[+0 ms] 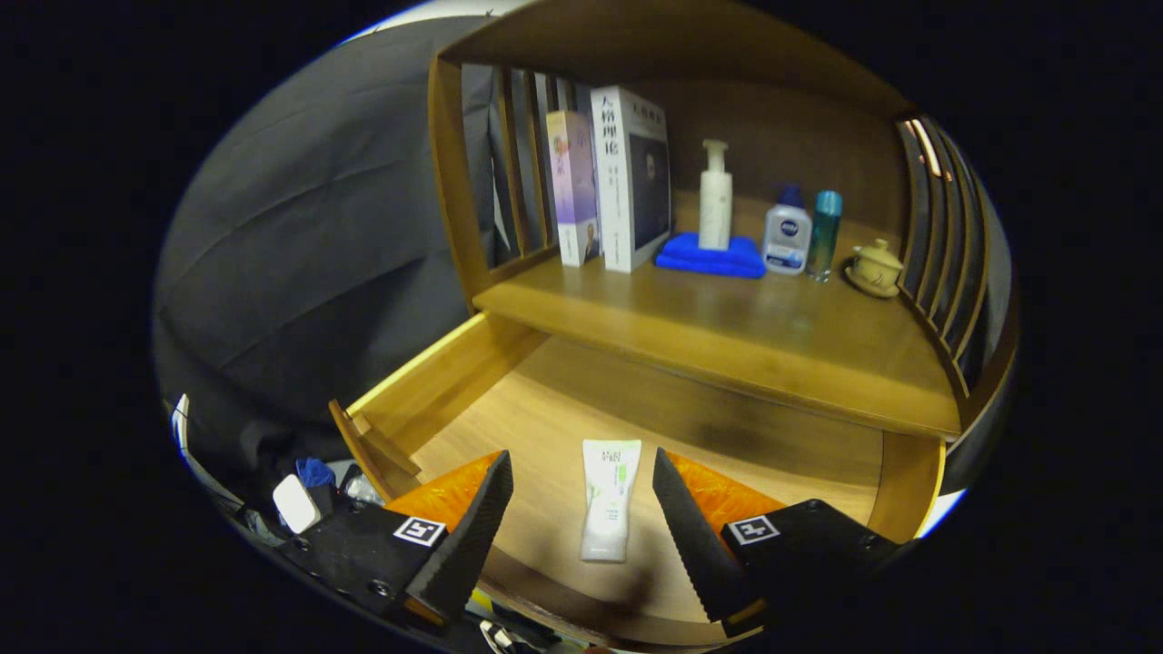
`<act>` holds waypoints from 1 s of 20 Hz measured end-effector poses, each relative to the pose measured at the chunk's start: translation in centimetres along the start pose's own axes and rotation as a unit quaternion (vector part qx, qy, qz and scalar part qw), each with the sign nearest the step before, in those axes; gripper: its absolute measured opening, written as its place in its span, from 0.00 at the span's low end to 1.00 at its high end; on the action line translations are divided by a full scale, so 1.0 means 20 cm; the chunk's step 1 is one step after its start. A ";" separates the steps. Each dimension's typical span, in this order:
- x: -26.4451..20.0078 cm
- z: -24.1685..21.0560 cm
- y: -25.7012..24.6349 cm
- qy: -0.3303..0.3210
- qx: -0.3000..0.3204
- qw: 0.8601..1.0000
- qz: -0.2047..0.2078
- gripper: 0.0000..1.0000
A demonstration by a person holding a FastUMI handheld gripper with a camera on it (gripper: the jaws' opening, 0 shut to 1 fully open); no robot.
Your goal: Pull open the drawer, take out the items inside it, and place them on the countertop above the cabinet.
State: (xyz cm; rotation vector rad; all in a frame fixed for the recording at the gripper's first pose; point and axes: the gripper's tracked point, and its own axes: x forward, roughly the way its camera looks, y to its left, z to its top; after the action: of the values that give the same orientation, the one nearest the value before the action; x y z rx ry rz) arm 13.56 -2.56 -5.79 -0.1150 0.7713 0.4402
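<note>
You are looking at a wooden cabinet (472,182) with slatted sides, its counter (727,336) running across the middle of the scene under a wooden hood. Below the counter the drawer (472,400) stands pulled out toward you, its pale floor bare apart from one item.

On the far part of the counter, from left to right: two upright books (609,182) leaning against each other, the taller white one on the right; a folded blue cloth (713,259) with a white pump bottle (715,195) standing on it; a short white bottle with a blue cap (787,234); a slim teal bottle (825,232) touching that one's right side; and a small yellowish lidded cup on a saucer (876,268) at the far right, near the slats.

Inside the drawer a white tube (609,498) lies flat, its length running near to far, cap end toward you.

Your gripper (581,504) hangs over the near part of the drawer with its fingers (472,536) spread wide. The tube sits between them, and neither finger touches it; there is clear drawer floor on each side.
</note>
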 end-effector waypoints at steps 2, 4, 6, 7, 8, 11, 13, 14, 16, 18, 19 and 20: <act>0.04 -0.04 0.03 0.045 -0.025 0.999 0.015 0.97; 0.09 -0.07 0.03 0.082 -0.041 0.996 0.015 0.97; 0.15 -0.11 0.03 0.121 -0.044 0.991 0.029 0.97; 0.17 -0.11 0.03 0.133 -0.041 0.990 0.028 0.97; 0.21 -0.12 0.01 0.147 -0.044 0.988 0.026 0.97; 0.28 -0.18 -0.03 0.199 -0.036 0.979 0.030 0.97; 0.32 -0.21 -0.06 0.217 -0.029 0.975 0.025 0.97; 0.34 -0.23 -0.07 0.226 -0.030 0.973 0.024 0.97; 0.34 -0.27 -0.10 0.247 -0.033 0.968 0.022 0.97; 0.37 -0.28 -0.12 0.251 -0.044 0.967 0.014 0.96; 0.36 -0.29 -0.12 0.260 -0.041 0.965 0.014 0.92; 0.37 -0.31 -0.13 0.264 -0.040 0.963 0.016 0.88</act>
State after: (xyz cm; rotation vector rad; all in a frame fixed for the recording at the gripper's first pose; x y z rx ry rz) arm 15.32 -3.98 -15.57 -0.3045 1.2819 0.4768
